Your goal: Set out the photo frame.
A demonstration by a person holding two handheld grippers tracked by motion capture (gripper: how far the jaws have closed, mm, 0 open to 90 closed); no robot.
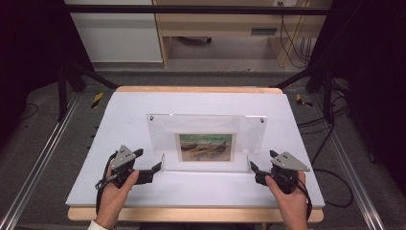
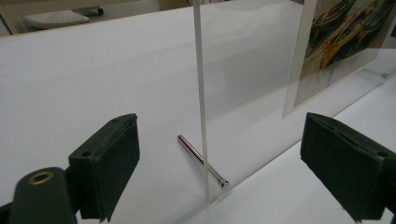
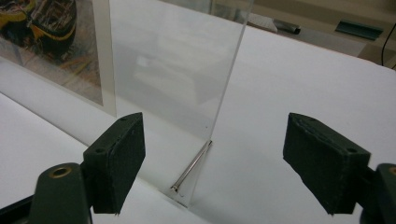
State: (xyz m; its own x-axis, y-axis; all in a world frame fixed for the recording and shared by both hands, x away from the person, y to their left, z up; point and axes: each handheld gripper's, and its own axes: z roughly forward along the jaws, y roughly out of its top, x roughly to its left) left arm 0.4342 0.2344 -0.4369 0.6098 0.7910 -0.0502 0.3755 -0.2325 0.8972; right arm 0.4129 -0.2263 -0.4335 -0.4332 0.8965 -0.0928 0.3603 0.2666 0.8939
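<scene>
standing upright near the middle of the white table [image 1: 119, 191], with a boat picture [image 1: 206, 147] inside, the clear frame [image 1: 206, 125] rests on thin metal pins [image 2: 201, 160] poking out at its bottom corners. flanking it, one at each lower end: left gripper [image 1: 152, 168] just beside the left edge, right gripper [image 1: 254, 170] just beside the right edge, both jaws spread wide with nothing pinched, the frame's edge sitting in the gap but clear of the pads [image 2: 111, 163] in both gripper views. judging by that, either about to grasp or just let go; hard to say which. if gripping: best to close on the bare panel edge low down, near the pin [image 3: 191, 169], never on the pin itself, and keep both hands level so the sheet does not twist or tip. closing both sides together, gently, should stop the frame skidding across the smooth table. if leaving it: pull straight outward, away from each edge, without brushing the panel, since a thin upright sheet on two pins probably topples easily.
</scene>
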